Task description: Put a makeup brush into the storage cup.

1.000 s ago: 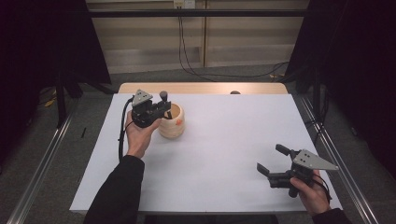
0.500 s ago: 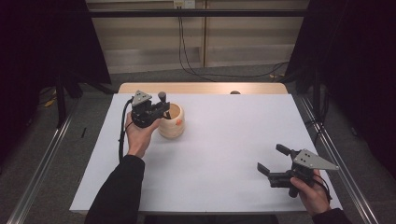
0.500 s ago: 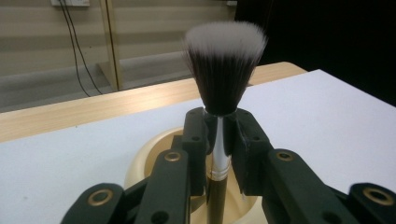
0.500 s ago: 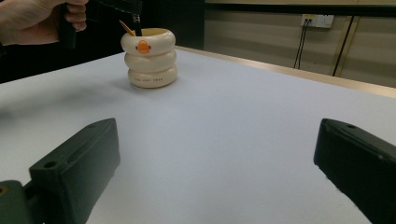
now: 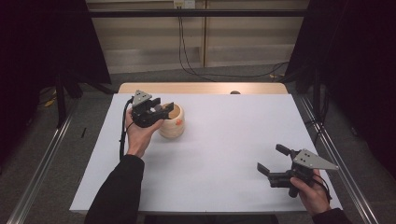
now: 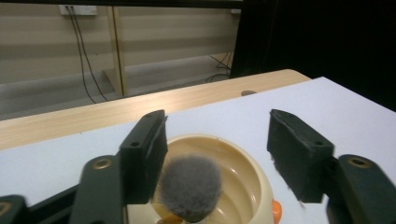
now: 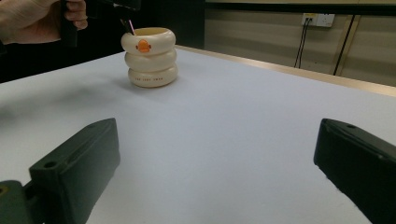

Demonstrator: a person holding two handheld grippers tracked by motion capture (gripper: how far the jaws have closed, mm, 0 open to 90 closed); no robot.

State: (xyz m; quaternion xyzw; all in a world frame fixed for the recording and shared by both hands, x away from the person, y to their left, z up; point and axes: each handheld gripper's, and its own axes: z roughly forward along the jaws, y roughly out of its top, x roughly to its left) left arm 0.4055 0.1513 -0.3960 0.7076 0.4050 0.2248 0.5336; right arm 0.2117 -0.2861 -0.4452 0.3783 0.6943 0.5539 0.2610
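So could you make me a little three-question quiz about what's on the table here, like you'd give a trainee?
1. True or false: the right claw is clamped on the cream cup.
2. What sits inside the cup, seen between the left claw's jaws?
A. a spoon
B. a grey fluffy brush head
C. a pencil
3. Fill in: the mark on the cup's side is coloured ____.

Key
1. False: the right claw rests open, far from the cup on the white table cover.
2. B.
3. Orange.
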